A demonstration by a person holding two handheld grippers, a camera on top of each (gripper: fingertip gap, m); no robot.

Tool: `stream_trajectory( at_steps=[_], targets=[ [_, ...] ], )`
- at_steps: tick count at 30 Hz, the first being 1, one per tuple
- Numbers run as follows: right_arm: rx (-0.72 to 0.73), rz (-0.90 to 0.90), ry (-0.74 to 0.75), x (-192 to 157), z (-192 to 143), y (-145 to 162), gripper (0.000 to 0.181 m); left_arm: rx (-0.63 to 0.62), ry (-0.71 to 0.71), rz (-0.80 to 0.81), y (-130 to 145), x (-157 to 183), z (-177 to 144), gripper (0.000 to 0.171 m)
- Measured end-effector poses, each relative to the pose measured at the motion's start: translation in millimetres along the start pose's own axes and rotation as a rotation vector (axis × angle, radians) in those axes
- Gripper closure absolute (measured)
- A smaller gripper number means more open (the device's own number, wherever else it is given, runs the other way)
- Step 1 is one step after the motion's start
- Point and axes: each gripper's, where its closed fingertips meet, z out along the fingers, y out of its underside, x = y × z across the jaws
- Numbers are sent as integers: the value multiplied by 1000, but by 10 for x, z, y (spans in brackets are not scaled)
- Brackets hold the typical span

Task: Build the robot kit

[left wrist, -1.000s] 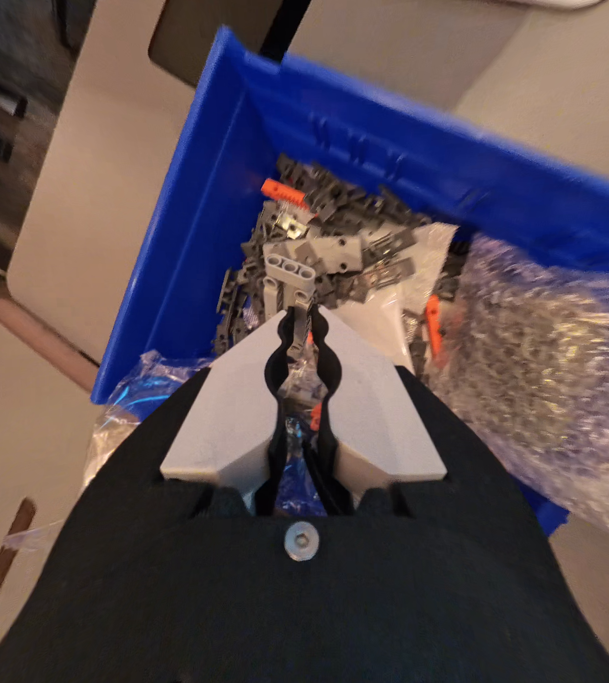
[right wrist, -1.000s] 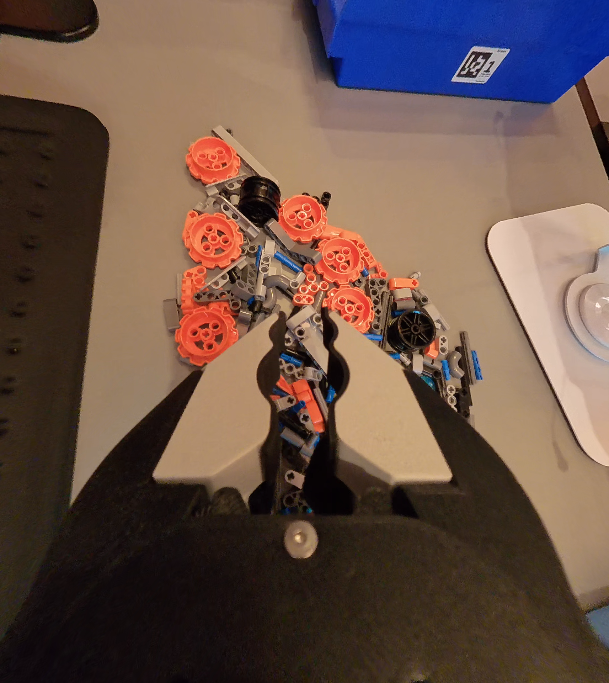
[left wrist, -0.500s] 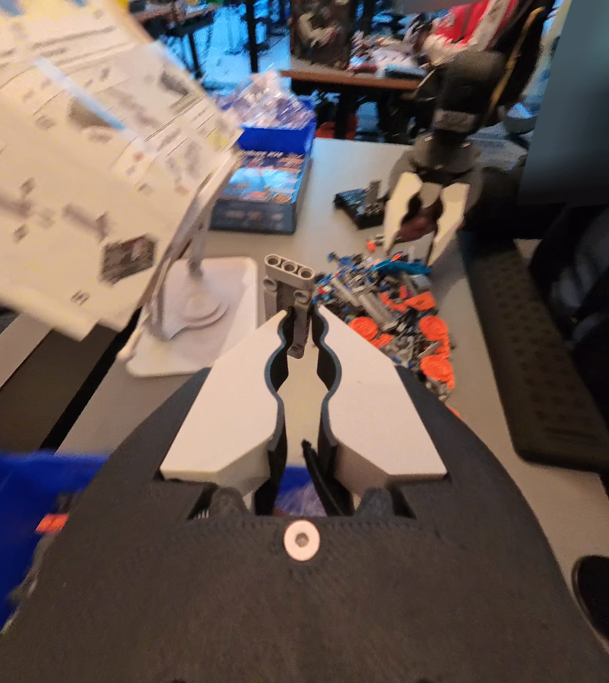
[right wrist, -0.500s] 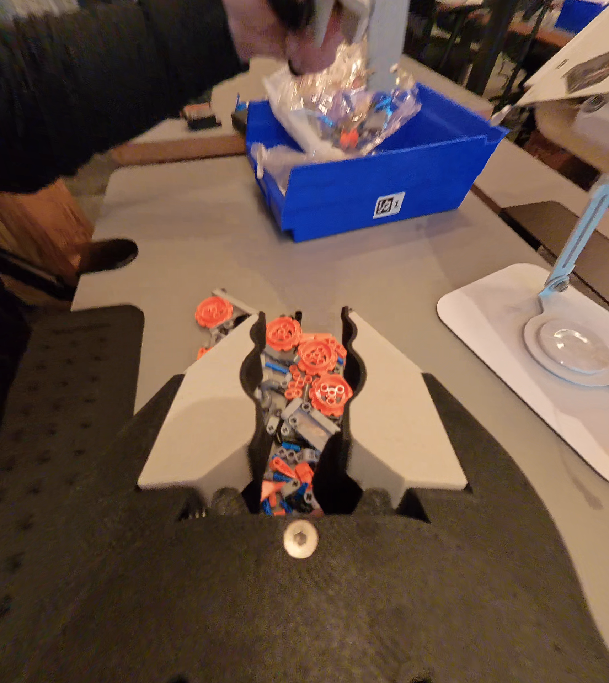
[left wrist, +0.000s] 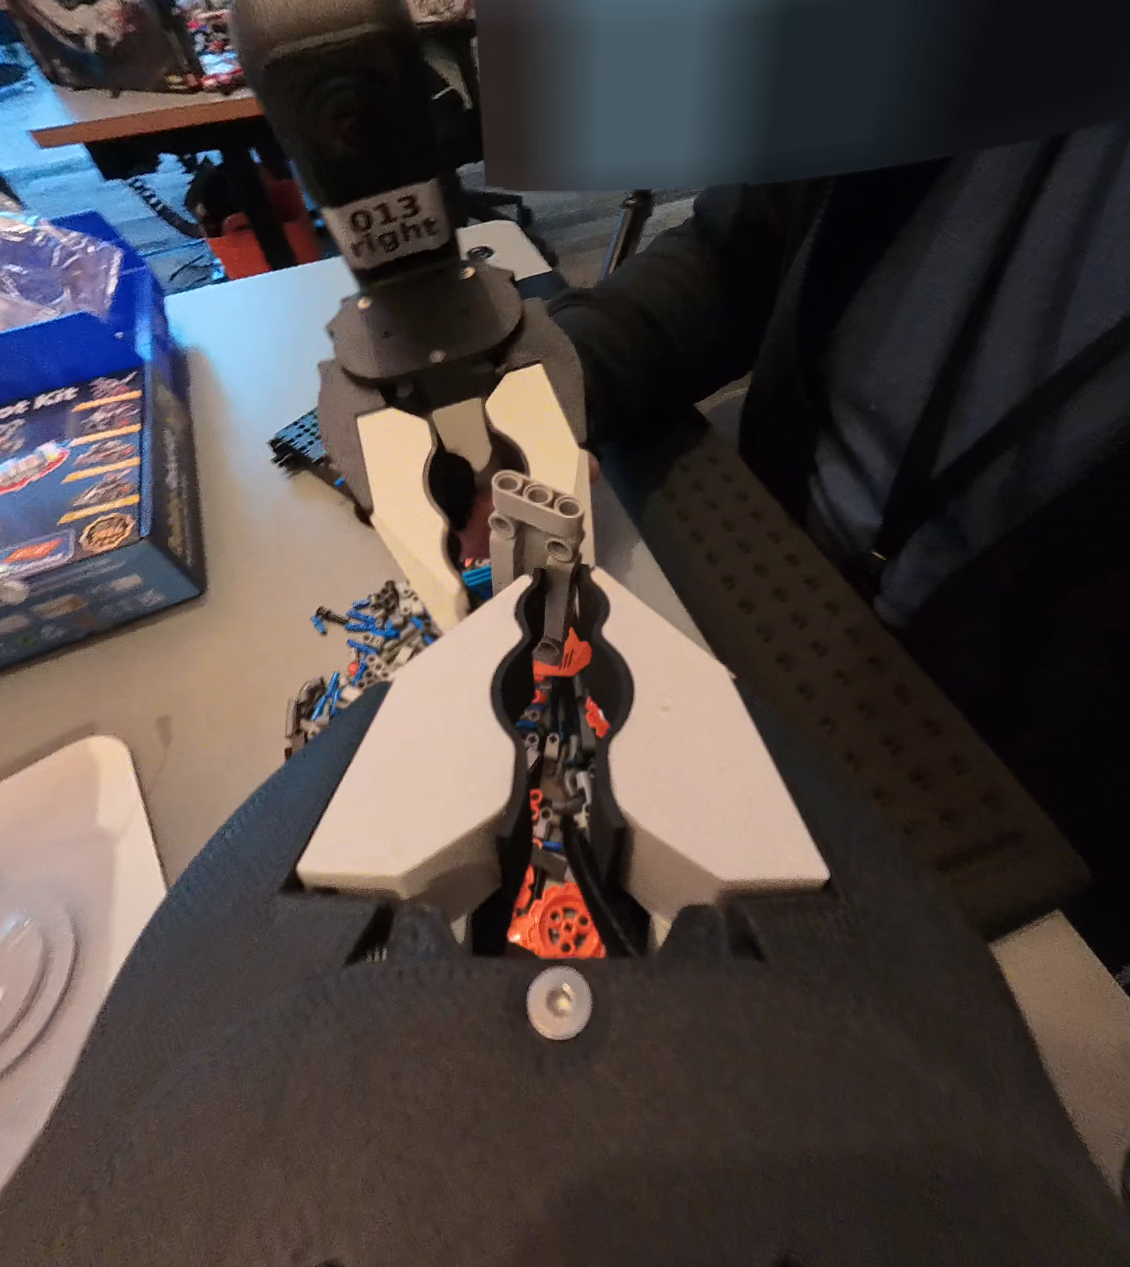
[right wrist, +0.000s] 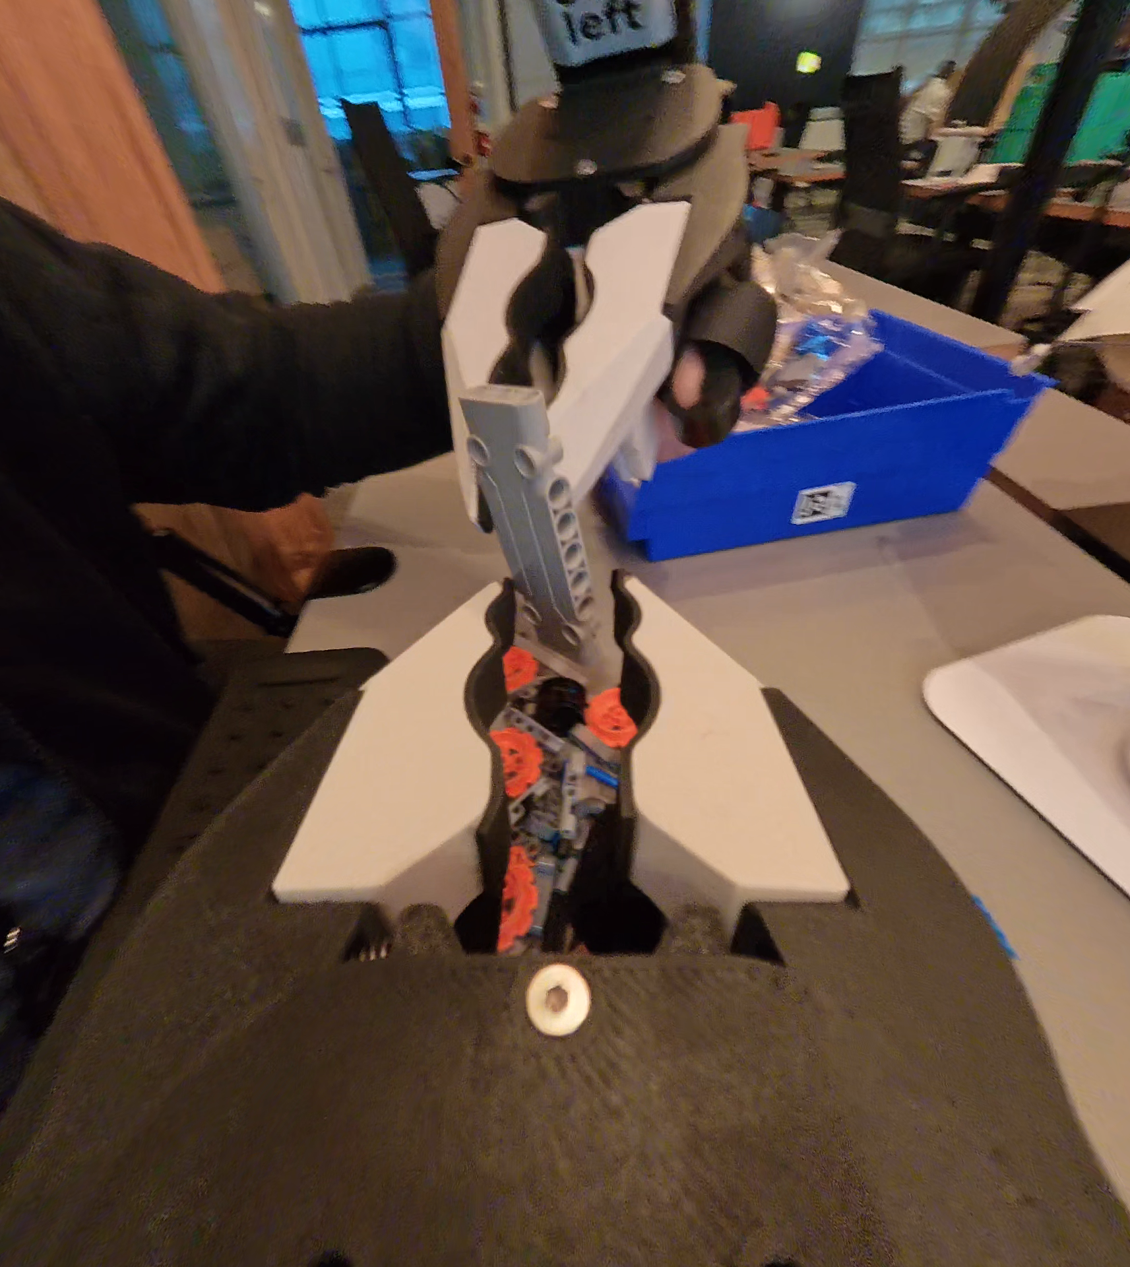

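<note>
Left gripper (left wrist: 558,583) has swung from bin (right wrist: 822,473) toward right gripper (right wrist: 558,589); left jaws clamp grey beam (left wrist: 534,528), right jaws parted around it, frame centre.

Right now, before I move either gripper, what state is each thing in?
left gripper: jaws shut on the grey beam.
grey beam: held aloft, free end between the right gripper's jaws.
right gripper: jaws slightly apart around that end; clamped or not, cannot tell.
blue bin: upright, open-topped, clear bags inside.
loose parts: scattered on the table.
</note>
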Motion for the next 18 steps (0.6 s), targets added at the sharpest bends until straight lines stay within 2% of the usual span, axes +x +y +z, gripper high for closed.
stream_trajectory(
  at_steps=[3,5,8,11,13,16,18],
  targets=[
    [24,49,-83,-98,-55,-5,161,39,52,-10,-61,23,79,164],
    [16,54,-55,-47,-105,-2,162,68,41,-35,-70,-39,99,164],
    [-65,-100,139,134,-190,28,164,64,-52,-50,-4,-186,73,162],
    [-207,-396,426,353,-326,31,165,71,-136,-41,10,-237,46,152],
    [-271,-560,563,428,-397,-3,165,42,-212,-19,45,-278,57,150],
    [-354,-695,689,512,-457,-2,165,1,-338,26,58,-346,66,145],
    [-390,-724,721,537,-479,16,176,-26,-446,55,71,-434,64,144]
  ],
)
